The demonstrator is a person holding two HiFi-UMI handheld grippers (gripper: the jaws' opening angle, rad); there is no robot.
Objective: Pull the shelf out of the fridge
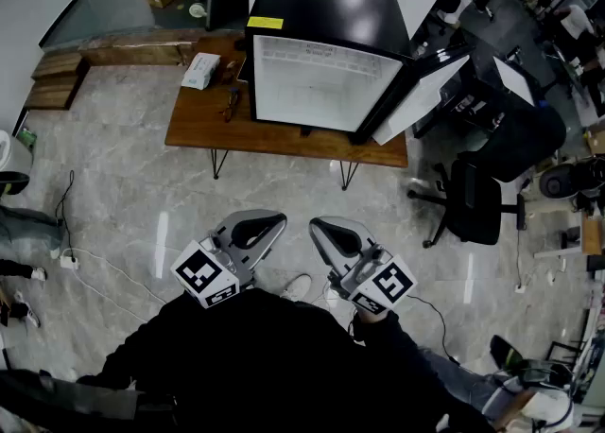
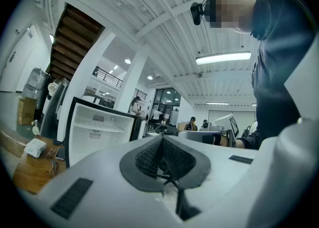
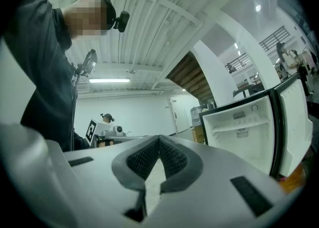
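Observation:
A black mini fridge [image 1: 321,15] stands on a low wooden table [image 1: 217,129], a good way ahead of me. Its door [image 1: 421,95] hangs open to the right and the white inside faces me. One thin white shelf [image 2: 97,128] crosses the inside; it also shows in the right gripper view as the shelf [image 3: 240,125]. My left gripper [image 1: 257,229] and right gripper [image 1: 331,230] are held side by side close to my body, far from the fridge. Both are shut, pads together, with nothing between them: left gripper [image 2: 162,140], right gripper [image 3: 159,140].
A tissue box [image 1: 200,70] and small items lie on the table's left part. A black office chair [image 1: 473,199] stands right of the table, with desks and gear behind it. A cable and power strip [image 1: 71,256] lie on the marble floor at left.

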